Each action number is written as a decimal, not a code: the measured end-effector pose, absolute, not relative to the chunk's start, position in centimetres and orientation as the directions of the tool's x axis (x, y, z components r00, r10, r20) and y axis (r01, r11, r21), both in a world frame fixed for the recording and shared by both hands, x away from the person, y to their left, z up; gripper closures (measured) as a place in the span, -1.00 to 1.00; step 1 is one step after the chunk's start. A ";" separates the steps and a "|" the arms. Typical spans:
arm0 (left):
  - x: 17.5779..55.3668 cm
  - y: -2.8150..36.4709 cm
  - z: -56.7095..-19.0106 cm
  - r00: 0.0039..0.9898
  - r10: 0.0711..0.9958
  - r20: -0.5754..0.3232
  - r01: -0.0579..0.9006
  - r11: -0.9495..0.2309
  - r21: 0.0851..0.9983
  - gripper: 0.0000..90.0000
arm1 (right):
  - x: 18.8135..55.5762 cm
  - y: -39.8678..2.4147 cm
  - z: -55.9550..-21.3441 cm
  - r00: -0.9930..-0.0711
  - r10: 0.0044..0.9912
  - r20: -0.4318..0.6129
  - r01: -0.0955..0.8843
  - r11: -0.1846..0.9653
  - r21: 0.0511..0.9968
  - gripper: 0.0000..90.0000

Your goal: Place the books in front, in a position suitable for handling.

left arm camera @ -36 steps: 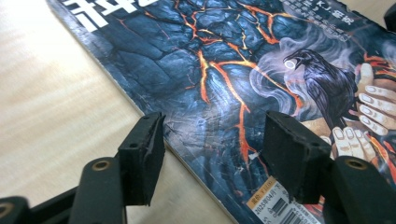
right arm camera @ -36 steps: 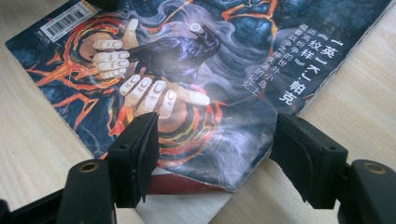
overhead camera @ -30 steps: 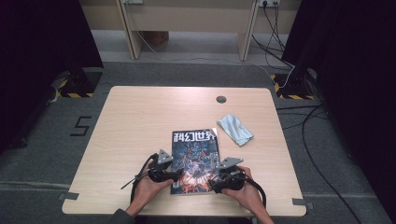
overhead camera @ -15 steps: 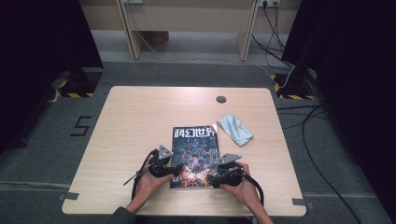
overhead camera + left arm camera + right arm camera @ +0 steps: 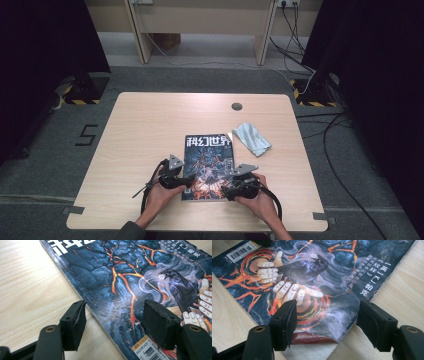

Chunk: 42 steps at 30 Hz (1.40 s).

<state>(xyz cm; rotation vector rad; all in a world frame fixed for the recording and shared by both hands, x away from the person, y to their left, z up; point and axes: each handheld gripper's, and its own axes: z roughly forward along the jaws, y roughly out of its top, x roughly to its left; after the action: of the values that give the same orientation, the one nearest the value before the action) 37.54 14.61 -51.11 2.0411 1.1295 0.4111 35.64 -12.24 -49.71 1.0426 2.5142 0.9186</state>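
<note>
A magazine with a dark cover of glowing lava cracks and a raven lies flat on the wooden table, near the front edge. My left gripper is low at its lower left. In the left gripper view the gripper straddles the spine edge of the magazine; its jaws have just been opening and the pads are off the cover. My right gripper is at the lower right corner. There the gripper stands open over the slightly curled corner of the magazine.
A crumpled pale blue cloth lies just right of the magazine's top corner. A round cable hole sits near the table's far edge. Cables run over the floor to the right, with dark screens on both sides.
The magazine lies slightly farther from the front edge than a second ago. Both hands have shifted a little with it and stay at its lower corners.
</note>
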 end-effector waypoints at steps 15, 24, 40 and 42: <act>35.7 15.5 -50.2 0.582 0.792 -0.181 0.603 -0.272 0.750 -0.37 | 36.7 -15.2 -47.7 -0.642 0.762 0.090 0.565 0.390 0.727 -0.33; 33.3 16.4 -50.0 0.609 0.766 -0.208 0.617 -0.292 0.731 -0.46 | 38.5 -17.2 -46.9 -0.585 0.810 0.035 0.548 0.363 0.753 -0.33; 30.3 18.4 -50.4 0.622 0.751 -0.223 0.628 -0.308 0.714 -0.55 | 44.1 -19.0 -46.2 -0.498 0.866 -0.036 0.548 0.347 0.762 -0.25; 30.3 18.5 -50.4 0.624 0.750 -0.221 0.626 -0.311 0.715 -0.55 | 44.6 -19.1 -46.2 -0.487 0.872 -0.041 0.553 0.345 0.759 -0.21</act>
<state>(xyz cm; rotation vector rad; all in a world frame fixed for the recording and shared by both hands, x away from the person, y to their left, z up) 30.35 18.46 -50.36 2.0358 1.0784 0.1933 44.58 -19.05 -46.21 1.2459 2.1701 0.9668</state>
